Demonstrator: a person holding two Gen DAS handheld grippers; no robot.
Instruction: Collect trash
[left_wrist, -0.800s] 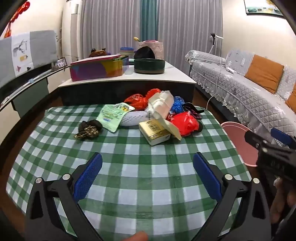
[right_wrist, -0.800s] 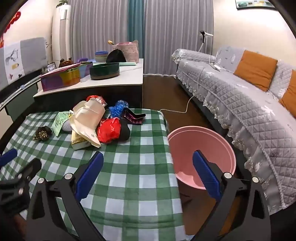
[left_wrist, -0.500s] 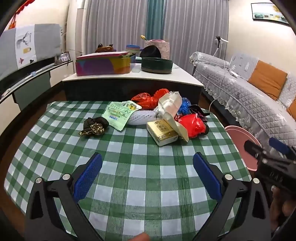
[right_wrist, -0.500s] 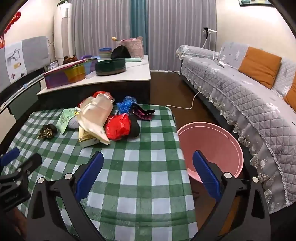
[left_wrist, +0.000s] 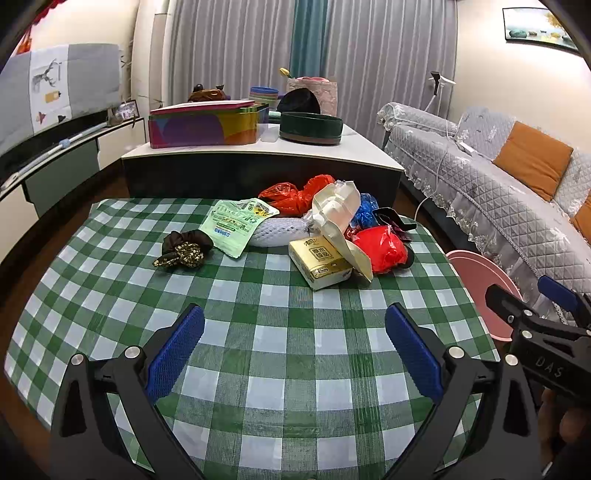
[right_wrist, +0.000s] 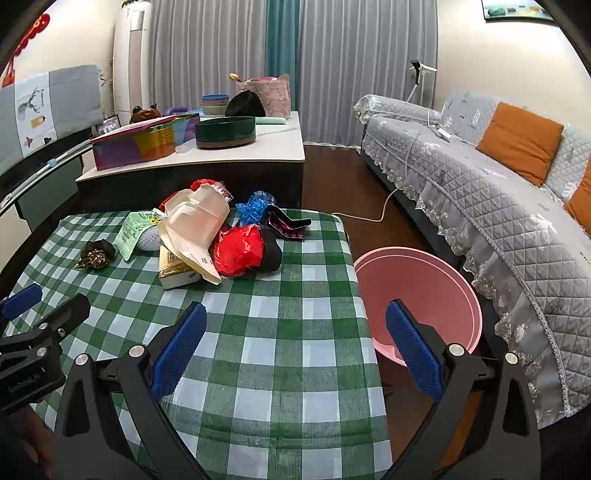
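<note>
Checked worktop (left_wrist: 258, 332): your left tongs (left_wrist: 295, 354) and right tongs (right_wrist: 295, 350) spread, empty; trash pile (left_wrist: 325, 236) far; pink bin (right_wrist: 421, 295) right.

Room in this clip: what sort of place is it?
Most likely a home living room: a quilt-covered sofa with orange cushions, floor-length curtains, and a checked table holding trash beside a pink bin.

Trash pile (left_wrist: 321, 232) on table (left_wrist: 258, 369), basin (right_wrist: 417, 291) beside.
</note>
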